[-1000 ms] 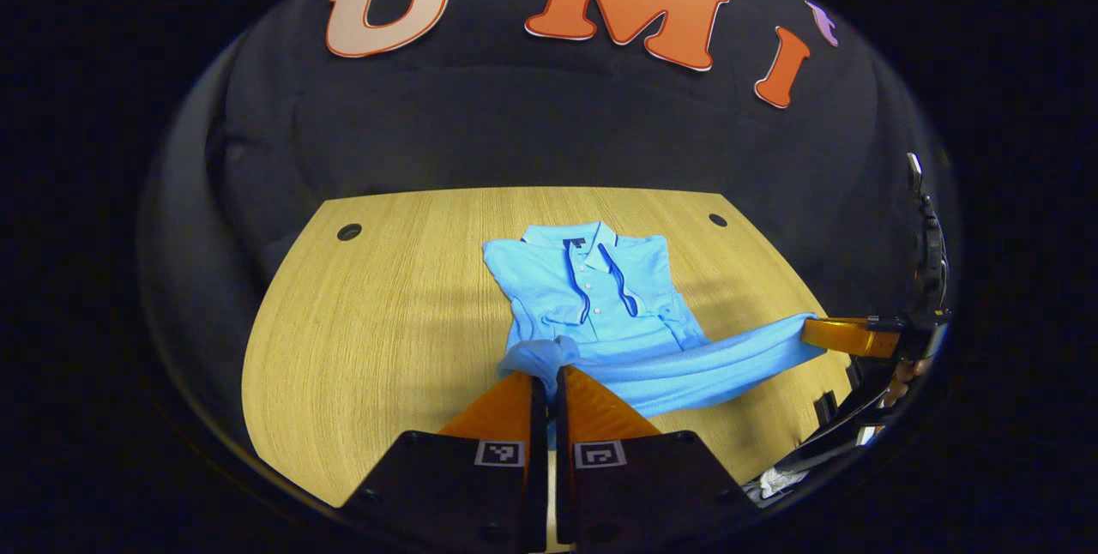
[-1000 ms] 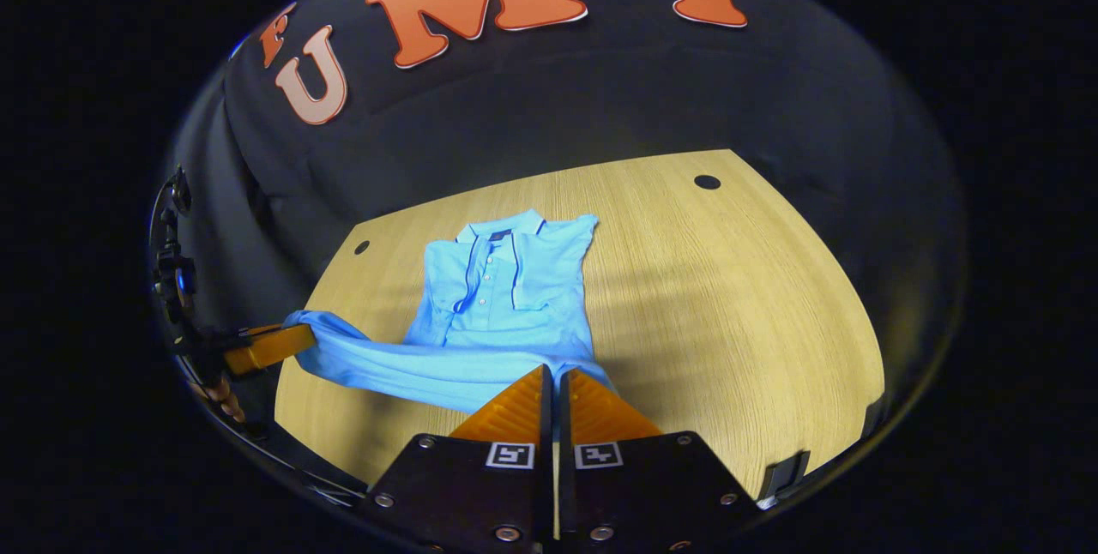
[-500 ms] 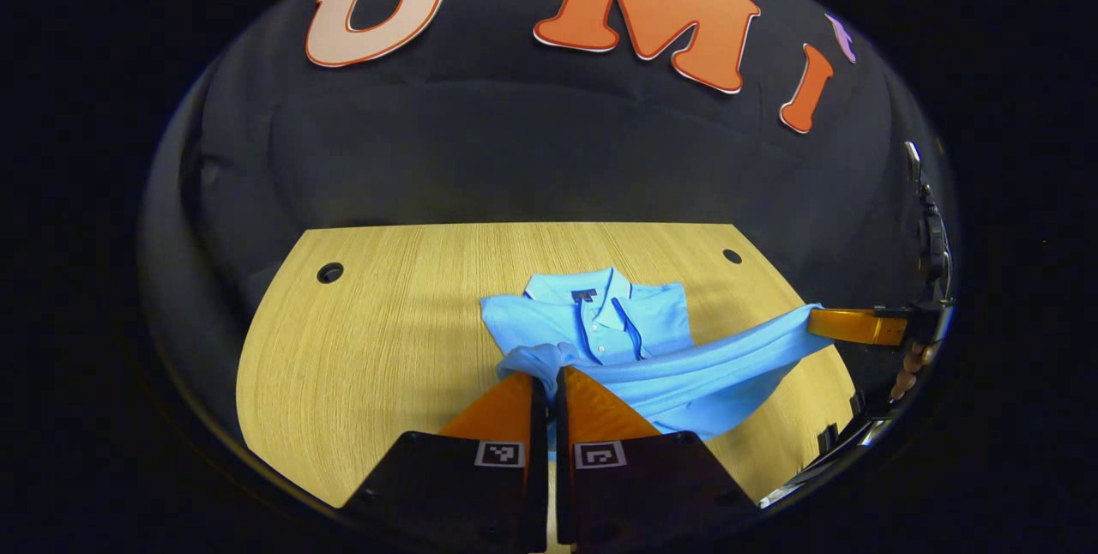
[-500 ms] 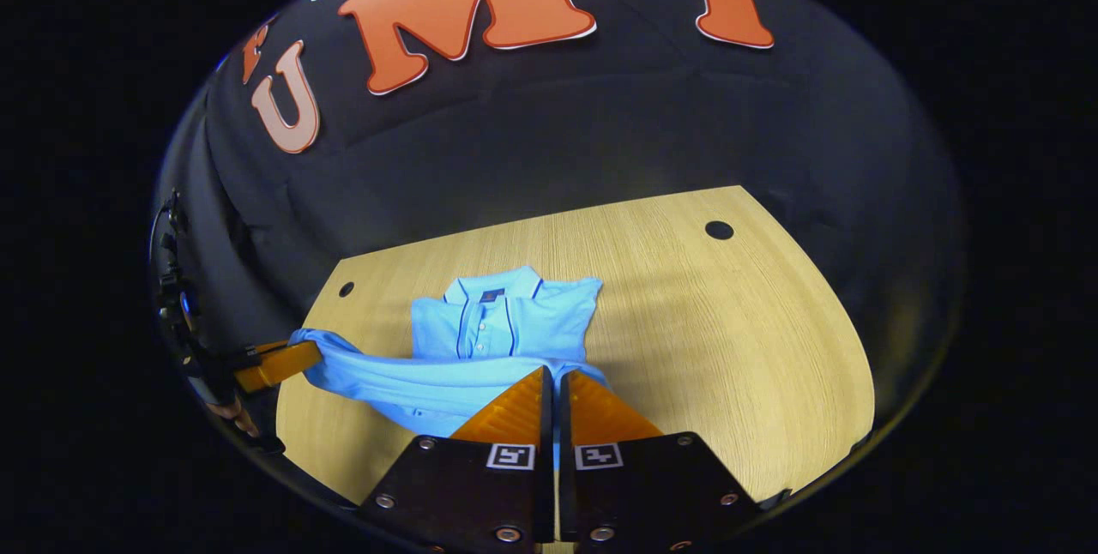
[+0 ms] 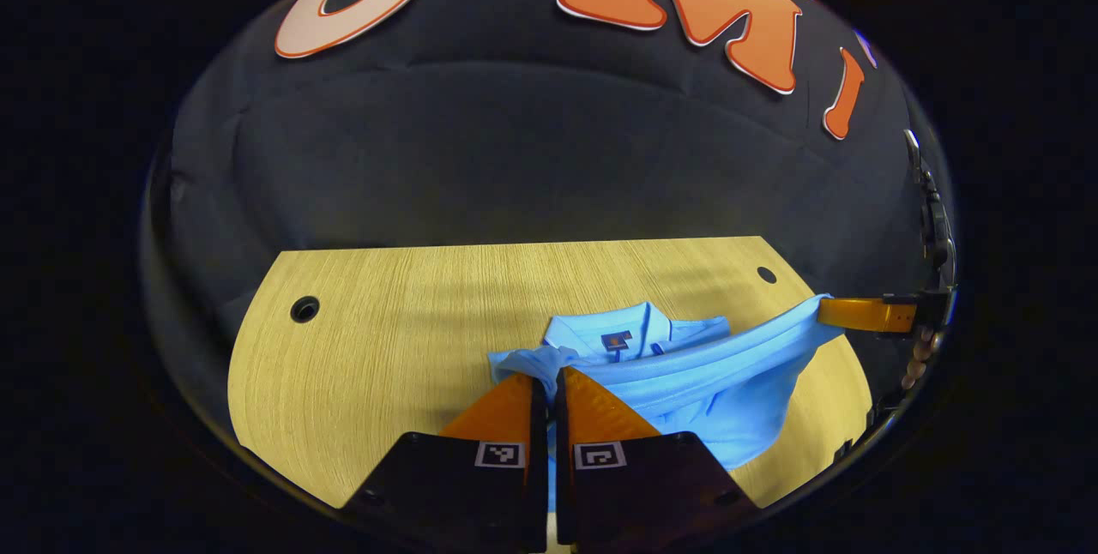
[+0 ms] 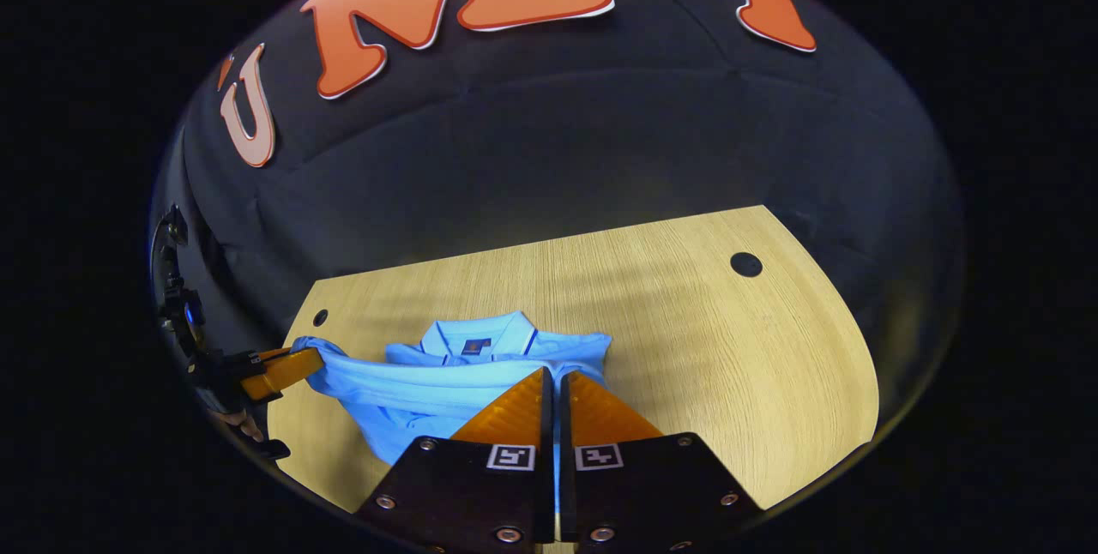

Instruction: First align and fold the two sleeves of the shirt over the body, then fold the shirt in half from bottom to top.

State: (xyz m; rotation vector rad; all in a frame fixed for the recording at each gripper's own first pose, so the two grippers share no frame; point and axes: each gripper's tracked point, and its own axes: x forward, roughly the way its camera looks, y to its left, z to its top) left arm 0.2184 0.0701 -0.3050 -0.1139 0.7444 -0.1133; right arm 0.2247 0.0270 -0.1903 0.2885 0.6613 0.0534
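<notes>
Both tools are clamped on the bottom hem of the blue shirt (image 5: 686, 382), one at each corner, fingers pressed together on the cloth. The left tool (image 5: 545, 382) pinches the bunched left hem corner in the left gripper view; the right tool (image 6: 553, 378) pinches the other corner in the right gripper view. Each also shows far off in the other's view: right tool at the right edge (image 5: 858, 314), left tool at the left edge (image 6: 279, 370).

The shirt lies on the wooden worktop (image 5: 386, 340), collar (image 5: 613, 333) toward the booth wall, hem lifted off the surface and stretched as a band between the two tools. The band runs side to side, across the shirt's long axis. The collar lies just beyond the raised hem, forward of both tools, so the bottom-to-top fold looks well along; what remains, I judge, is carrying the hem forward over the collar end and lowering it evenly. Neither tool is clearly nearer the collar.

Hard to tell: the sleeves are hidden under the lifted hem, so whether they sit folded and aligned cannot be checked. The lower body hangs below the band and is cut off behind the tool bodies. The shirt's left shoulder edge is covered by the bunched cloth.
</notes>
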